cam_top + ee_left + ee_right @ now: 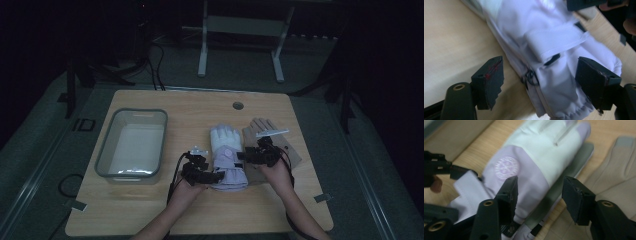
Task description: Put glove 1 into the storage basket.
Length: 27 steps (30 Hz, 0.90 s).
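1. The lilac and white glove (227, 157) lies near the middle of the table (150, 210), fingers toward twelve o'clock and cuff toward six, with the tan glove (272, 142) just beside it at three o'clock and seemingly tucked a little under its edge; the grey bin (132, 145) sits well apart at nine o'clock

2. The left gripper (202, 175) comes at the cuff from the glove's eight o'clock side; in the left gripper view its jaws stand apart around the cuff (564, 95), one over bare wood, the other over the fabric, neither pressing yet

3. The right gripper (260, 152) sits at the glove's three o'clock edge; in the right gripper view its jaws are apart as well, straddling the edge just below the round badge (506, 167), with no squeeze on the fabric that I can see

4. To take hold well, lower each gripper until one jaw slides under the fabric edge, then close; a pinch on the top layer alone would probably slip

5. On the left, bite below the strap tab (556, 42) and clear of the small black clip (531, 76), so the cuff bunches evenly

6. On the right, keep the tan glove out of the bite; the dim high view makes the overlap hard to judge, so go by the right gripper view

7. Lift both ends together and level, so the glove does not fold or drag its neighbour
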Tool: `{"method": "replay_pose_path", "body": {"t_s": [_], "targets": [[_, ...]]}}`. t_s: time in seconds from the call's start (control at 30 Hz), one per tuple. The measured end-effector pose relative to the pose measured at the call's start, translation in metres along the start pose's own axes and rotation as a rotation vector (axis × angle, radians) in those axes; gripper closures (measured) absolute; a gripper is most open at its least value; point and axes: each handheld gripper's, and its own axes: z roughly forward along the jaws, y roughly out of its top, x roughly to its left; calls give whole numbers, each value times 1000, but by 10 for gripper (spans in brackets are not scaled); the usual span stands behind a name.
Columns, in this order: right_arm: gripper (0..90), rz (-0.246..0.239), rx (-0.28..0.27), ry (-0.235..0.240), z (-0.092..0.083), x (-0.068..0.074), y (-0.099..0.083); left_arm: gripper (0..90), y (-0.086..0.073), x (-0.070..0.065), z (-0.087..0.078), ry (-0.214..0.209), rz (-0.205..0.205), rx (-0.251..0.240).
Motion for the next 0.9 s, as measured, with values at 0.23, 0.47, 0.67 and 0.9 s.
{"method": "replay_pose_path", "body": {"t_s": [0.23, 0.47, 0.67, 0.9], "targets": [[445, 97, 123, 53, 27, -14, -16, 252, -8, 8, 18, -32, -16, 63], [523, 199, 163, 141, 37, -27, -21, 365, -9, 9, 22, -65, -22, 65], [714, 150, 147, 150, 36, -20, -19, 546, -8, 6, 21, -69, 3, 73], [764, 108, 116, 109, 29, -11, -18, 691, -6, 4, 17, -75, -6, 76]]}}
